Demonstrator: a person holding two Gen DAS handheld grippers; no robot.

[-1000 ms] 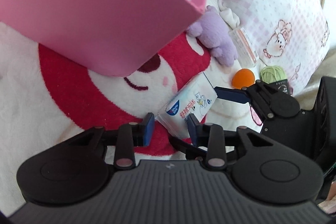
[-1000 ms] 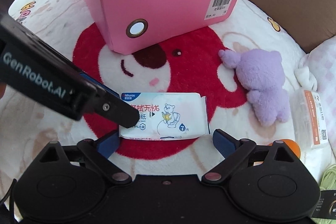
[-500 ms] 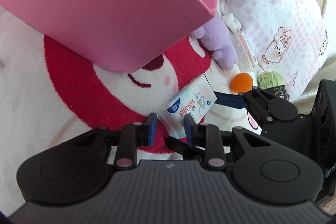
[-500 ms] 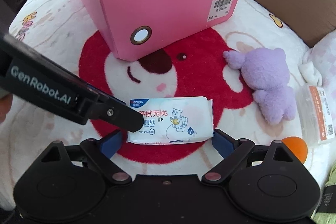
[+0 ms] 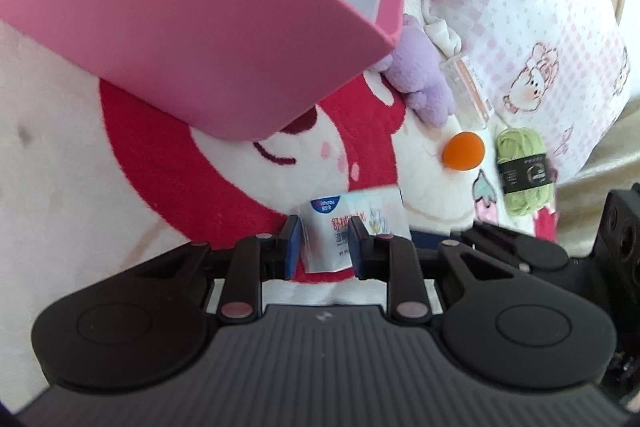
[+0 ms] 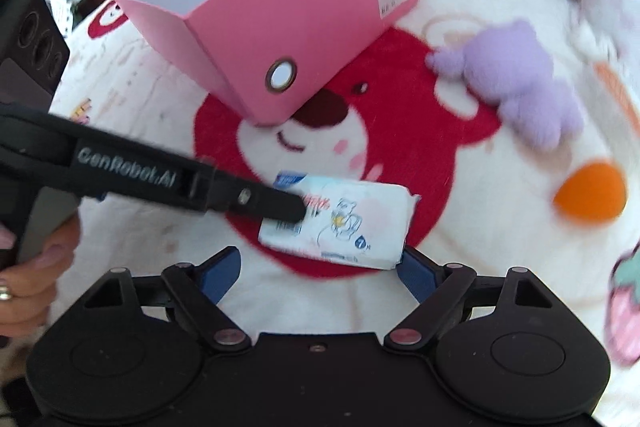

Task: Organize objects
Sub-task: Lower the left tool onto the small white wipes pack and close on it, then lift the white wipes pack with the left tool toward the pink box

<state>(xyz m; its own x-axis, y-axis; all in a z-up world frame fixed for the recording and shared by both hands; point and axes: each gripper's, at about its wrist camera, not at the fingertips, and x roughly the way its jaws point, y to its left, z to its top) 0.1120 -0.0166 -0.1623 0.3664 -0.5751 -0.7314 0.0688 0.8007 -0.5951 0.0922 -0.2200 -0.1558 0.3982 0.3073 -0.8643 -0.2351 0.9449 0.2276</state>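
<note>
A white pack of wet wipes [image 5: 330,235] lies on the red bear blanket [image 5: 168,163]. My left gripper [image 5: 324,247] is shut on its near end, the blue pads pressing both sides. In the right wrist view the same gripper [image 6: 290,211] reaches in from the left onto the pack [image 6: 352,223]. My right gripper [image 6: 320,269] sits just below the pack, its jaws wide and closing; the pack lies ahead of them, close to the right finger, with the pads not pressing it. The pink storage box [image 6: 304,27] stands open behind.
A purple plush toy [image 6: 520,83], an orange ball [image 6: 588,191], a green yarn skein [image 5: 520,171] and a clear plastic case [image 5: 468,91] lie to the right. A pink patterned pillow [image 5: 540,27] borders that side. A person's hand [image 6: 32,279] holds the left gripper.
The left jaws have closed onto the pack's end. The right gripper has rolled, so its view is tilted, and its jaws have narrowed a little around the pack.
</note>
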